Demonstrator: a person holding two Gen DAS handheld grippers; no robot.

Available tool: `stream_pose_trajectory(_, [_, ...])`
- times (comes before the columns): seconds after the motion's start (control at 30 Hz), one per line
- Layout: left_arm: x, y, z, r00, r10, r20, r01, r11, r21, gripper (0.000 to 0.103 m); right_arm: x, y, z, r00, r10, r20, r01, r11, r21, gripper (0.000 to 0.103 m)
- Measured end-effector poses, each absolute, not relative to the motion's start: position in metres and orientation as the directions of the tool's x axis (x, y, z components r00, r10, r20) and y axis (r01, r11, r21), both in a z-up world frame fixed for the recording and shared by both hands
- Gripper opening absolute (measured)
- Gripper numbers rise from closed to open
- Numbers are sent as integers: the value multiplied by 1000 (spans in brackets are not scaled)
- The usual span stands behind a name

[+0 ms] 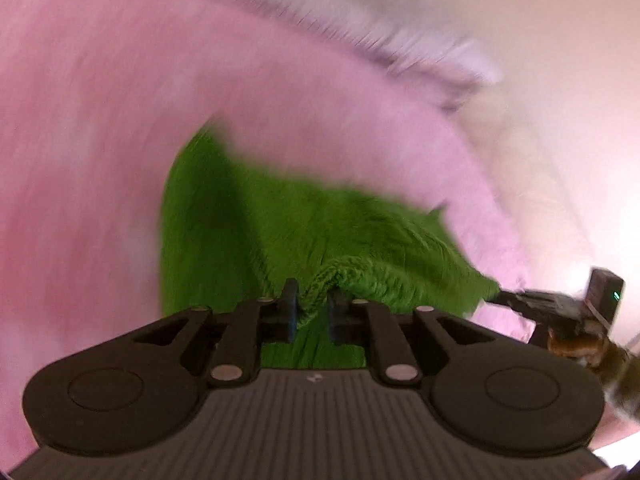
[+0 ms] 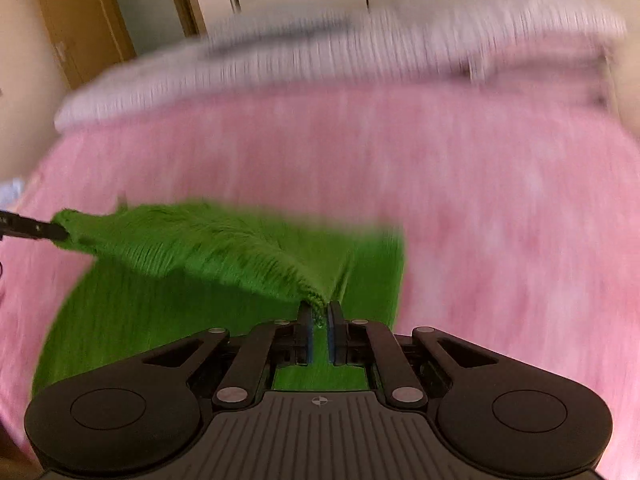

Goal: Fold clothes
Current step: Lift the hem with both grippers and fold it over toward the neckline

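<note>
Left gripper (image 1: 312,304) clamps a bunched corner of the bright green ribbed knit garment (image 1: 280,240); right gripper (image 2: 320,312) pinches another corner of it, pads nearly together. The cloth hangs stretched between both, lifted above the fuzzy pink bedspread (image 2: 480,200), lower part trailing on it. Background blurred.

No legible text, numbers or brand names from my station. Only marks: a small pale emblem on the left gripper (image 1: 312,312) body and a crosshair symbol on the right gripper (image 2: 319,316) body.
</note>
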State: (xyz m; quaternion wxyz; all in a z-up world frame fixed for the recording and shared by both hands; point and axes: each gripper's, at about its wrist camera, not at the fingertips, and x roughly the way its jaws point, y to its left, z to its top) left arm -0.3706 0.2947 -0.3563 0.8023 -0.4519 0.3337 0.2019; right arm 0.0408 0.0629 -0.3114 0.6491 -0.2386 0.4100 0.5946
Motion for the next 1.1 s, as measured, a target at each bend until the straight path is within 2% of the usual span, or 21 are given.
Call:
stream_pose_trajectory(0.1, [-383,267,-382,659,31,-752,-678,458,-575,12,21,38,-345,-57,477,-877,-959,217,181,6])
stream_pose_trajectory(0.17, [-388,255,-393,660,62,-749,-686,457,-566,12,15,25,-361,-70,487,-871,-952,228,204,6])
stream_pose_trajectory(0.37, [-393,233,-404,710,185,-680,-649,546,-530,13,21,-6,-379,-94,654,-750,-913,244,328,6])
stream_pose_trajectory(0.6, [-397,216,-414,760,244,-602,-567,702,-431,14,33,-29,-391,-133,760,-636,-903,171,393,7])
stream_pose_trajectory(0.73, [-402,202,-415,782,264,-565,-519,779,-353,15,30,-41,-397,-110,804,-584,-881,192,432,8])
stream_pose_trajectory(0.83, [-408,193,-413,798,274,-537,-497,802,-331,18,16,-52,-396,-46,817,-574,-881,238,409,8])
stream_pose_trajectory(0.9, [-410,185,-405,777,282,-563,-505,814,-289,21,1,-57,-389,27,800,-600,-881,303,364,9])
stream_pose_trajectory(1.0, [-408,169,-383,742,316,-591,-491,857,-158,22,-17,-64,-374,79,766,-638,-852,384,356,14])
stream_pose_trajectory(1.1, [-404,153,-367,747,387,-541,-448,894,22,28,-19,-70,-363,62,787,-613,-780,422,463,36])
